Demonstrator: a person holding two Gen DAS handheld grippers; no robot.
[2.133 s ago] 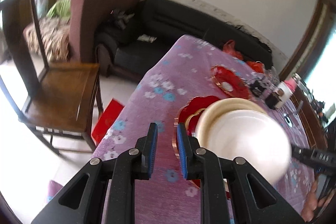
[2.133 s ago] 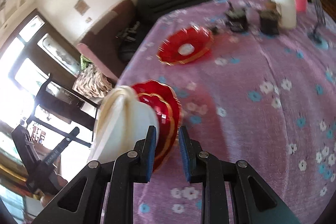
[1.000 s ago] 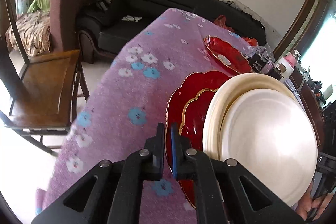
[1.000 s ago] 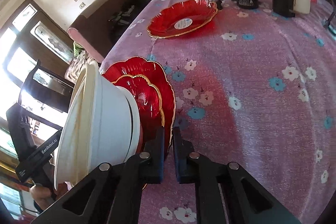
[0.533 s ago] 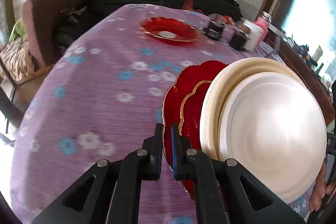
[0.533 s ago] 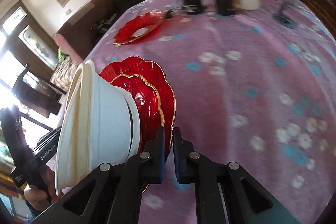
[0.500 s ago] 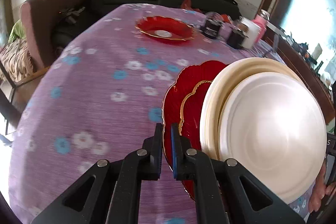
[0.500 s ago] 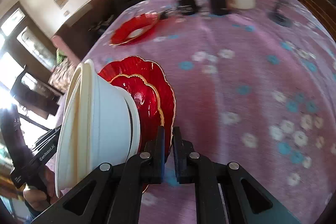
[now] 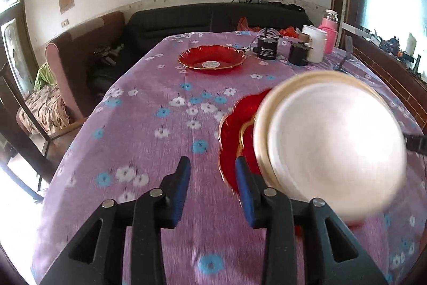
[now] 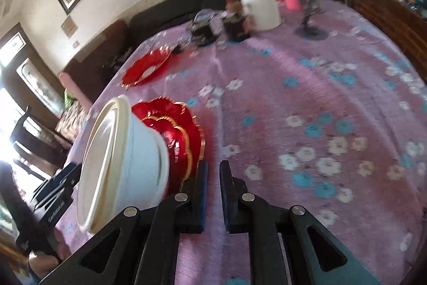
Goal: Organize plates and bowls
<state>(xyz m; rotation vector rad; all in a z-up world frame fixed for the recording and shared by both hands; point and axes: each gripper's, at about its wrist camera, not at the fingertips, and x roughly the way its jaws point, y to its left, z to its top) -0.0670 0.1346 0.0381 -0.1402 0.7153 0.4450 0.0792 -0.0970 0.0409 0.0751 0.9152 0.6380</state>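
A purple floral tablecloth [image 9: 149, 124] holds a stack of red plates [image 9: 234, 124] under white bowls [image 9: 331, 146], apparently just released. The left gripper [image 9: 210, 183] is spread wide; the right gripper [image 10: 212, 186] is slightly parted. Next, fetch the far red plate [image 9: 212, 60].

The left gripper [image 9: 210, 178] has its blue-padded fingers [image 9: 181, 184] spread apart beside a tilted, blurred stack of scalloped red plates [image 9: 234, 130] and cream bowls [image 9: 331, 143] above the purple-flowered bench [image 9: 160, 103].
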